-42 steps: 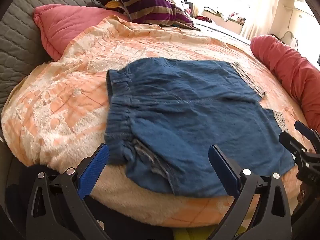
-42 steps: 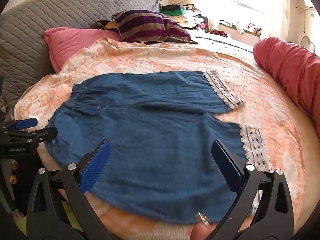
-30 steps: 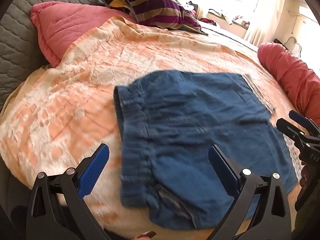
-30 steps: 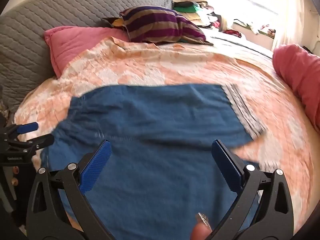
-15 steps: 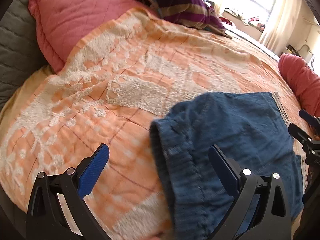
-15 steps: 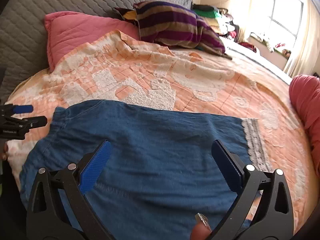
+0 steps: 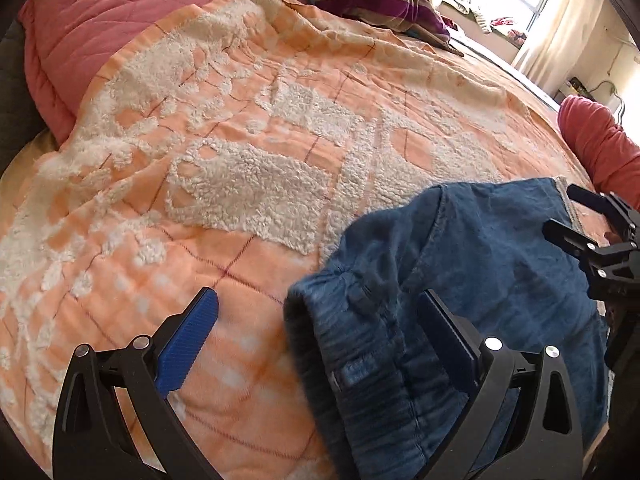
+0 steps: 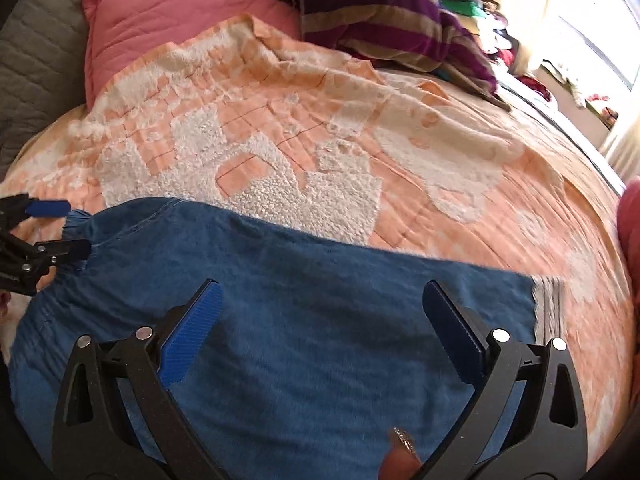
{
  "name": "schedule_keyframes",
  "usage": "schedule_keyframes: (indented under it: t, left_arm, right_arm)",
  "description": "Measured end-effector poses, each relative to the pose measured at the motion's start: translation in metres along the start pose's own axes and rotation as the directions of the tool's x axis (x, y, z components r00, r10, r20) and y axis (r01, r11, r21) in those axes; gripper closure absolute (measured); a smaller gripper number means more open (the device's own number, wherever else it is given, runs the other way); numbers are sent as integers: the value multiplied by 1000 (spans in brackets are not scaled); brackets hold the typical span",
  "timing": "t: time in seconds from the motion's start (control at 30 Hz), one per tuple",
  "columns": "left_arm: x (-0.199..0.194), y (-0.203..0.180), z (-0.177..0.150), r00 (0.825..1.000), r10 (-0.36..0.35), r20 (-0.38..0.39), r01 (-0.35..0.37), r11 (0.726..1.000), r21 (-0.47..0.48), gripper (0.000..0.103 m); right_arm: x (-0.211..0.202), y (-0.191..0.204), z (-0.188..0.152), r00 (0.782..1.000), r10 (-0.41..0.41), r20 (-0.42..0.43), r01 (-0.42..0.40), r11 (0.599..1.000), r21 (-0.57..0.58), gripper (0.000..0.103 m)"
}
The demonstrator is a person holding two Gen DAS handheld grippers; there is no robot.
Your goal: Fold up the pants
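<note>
Blue denim pants [image 8: 320, 320] lie flat on the orange and white bedspread [image 8: 280, 128], with a lace hem [image 8: 548, 312] at the right. My right gripper [image 8: 322, 332] hovers open over the middle of the pants, with nothing between its fingers. In the left wrist view the elastic waistband [image 7: 360, 344] bunches between the open fingers of my left gripper [image 7: 318, 340]. Seen from the right wrist, the left gripper [image 8: 60, 228] straddles the far waistband corner without closing. The right gripper [image 7: 576, 216] shows open at the right edge, over the leg end.
A pink pillow [image 8: 168, 20] and a striped pillow [image 8: 380, 12] lie at the head of the bed, against a grey quilted headboard [image 8: 36, 40]. A red bolster [image 7: 600, 144] runs along the right side. A person's fingertip [image 8: 400, 456] shows at the bottom.
Both grippers have moved forward and lower over the bed, towards the far edge of the pants. The left one now sits at the far waistband corner. Both stay open.
</note>
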State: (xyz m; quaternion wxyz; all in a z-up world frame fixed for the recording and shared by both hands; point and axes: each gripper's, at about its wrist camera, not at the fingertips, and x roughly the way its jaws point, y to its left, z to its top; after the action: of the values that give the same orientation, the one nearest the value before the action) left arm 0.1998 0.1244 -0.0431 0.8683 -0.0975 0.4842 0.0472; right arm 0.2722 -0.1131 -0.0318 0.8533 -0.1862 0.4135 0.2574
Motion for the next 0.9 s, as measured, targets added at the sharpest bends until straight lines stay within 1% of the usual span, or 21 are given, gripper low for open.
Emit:
schedule_keyframes:
  t: [0.03, 0.07, 0.1, 0.13, 0.17, 0.23, 0.27, 0.37, 0.43, 0.53, 0.6, 0.63, 0.7, 0.73, 0.77, 0.8, 0.87, 0.9]
  left_arm:
    - [4, -1, 1, 1000, 11, -14, -11, 1000, 9, 5]
    - [7, -3, 2, 999, 39, -22, -38, 999, 30, 7]
    - [11, -5, 4, 998, 56, -26, -55, 997, 47, 17]
    - [13, -7, 5, 997, 67, -30, -65, 996, 64, 25]
    - [16, -8, 6, 997, 58, -41, -55, 996, 72, 33]
    - [15, -10, 6, 998, 49, -31, -46, 995, 85, 48]
    - [13, -12, 5, 1000, 15, -19, -13, 996, 90, 62]
    - [1, -17, 0, 999, 18, 35, -22, 994, 107, 68]
    - [-7, -18, -4, 998, 16, 68, -23, 994, 102, 69]
    - [-26, -26, -11, 990, 38, 139, -56, 990, 127, 70]
    - [-36, -29, -17, 984, 34, 176, -59, 989, 136, 70]
    - [-41, -31, -19, 980, 33, 194, -61, 988, 139, 70]
    - [-48, -32, -23, 976, 15, 218, -46, 990, 137, 70]
    - [-50, -32, -26, 975, 10, 221, -41, 990, 136, 70]
    - [-52, -34, -28, 974, 10, 226, -43, 989, 141, 71]
    - [-51, -35, -30, 974, 12, 226, -46, 988, 146, 71]
    - [-47, -35, -34, 975, 25, 221, -59, 987, 148, 71]
    - [-47, -35, -34, 975, 34, 221, -67, 987, 145, 71]
  right_arm:
    - [5, 1, 3, 1000, 17, -15, -17, 1000, -10, 8]
    - [9, 2, 5, 999, 34, -21, -35, 999, -13, 8]
    - [12, 2, 8, 999, 44, -23, -44, 999, -19, 8]
    - [16, 5, 10, 999, 44, -23, -45, 998, -40, 8]
    - [19, 8, 13, 999, 36, -20, -38, 997, -68, 8]
    - [26, 13, 16, 1000, 19, -19, -22, 992, -122, 8]
    - [29, 15, 17, 1000, 14, -25, -17, 989, -147, 8]
    - [38, 22, 22, 999, 9, -42, -18, 977, -214, 8]
    - [40, 27, 24, 999, 8, -38, -18, 967, -255, 8]
    - [43, 37, 27, 999, 15, -30, -24, 946, -324, 8]
    - [46, 44, 27, 1000, 10, -28, -19, 928, -371, 10]
    - [48, 48, 27, 999, 8, -32, -19, 919, -394, 13]
    - [52, 54, 27, 999, 24, -49, -42, 911, -411, 25]
    - [55, 56, 26, 996, 59, -74, -83, 913, -400, 38]
    - [56, 56, 25, 989, 109, -100, -139, 919, -369, 57]
    - [55, 55, 23, 983, 152, -106, -180, 923, -341, 66]
    - [48, 55, 18, 980, 183, -80, -199, 928, -314, 92]
    - [44, 54, 16, 980, 187, -66, -198, 933, -301, 95]
